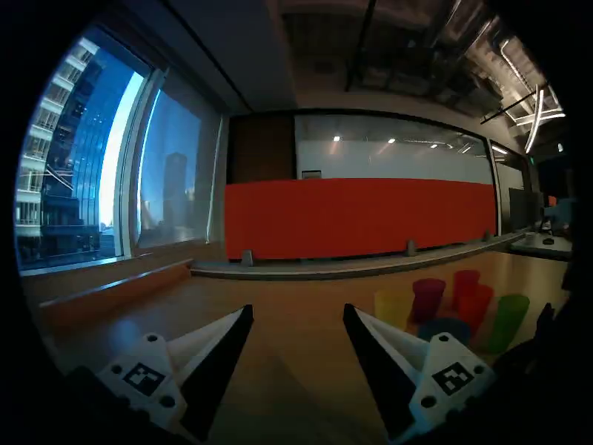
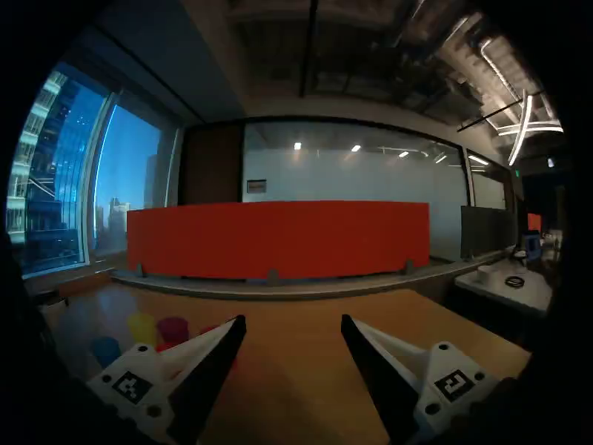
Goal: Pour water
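The left gripper (image 1: 297, 308) and right gripper (image 2: 293, 320) were held open over a wooden table (image 1: 296, 371); a green cup (image 1: 509, 320) was seen in the left gripper view (a white desk (image 2: 493, 291) in the right gripper view).

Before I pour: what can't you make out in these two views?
- Left gripper view: blue cup, base hidden behind the left gripper's finger.
- Right gripper view: red cup, mostly behind the right gripper's finger.
- Both views: what the cups hold; seen side-on, dim.
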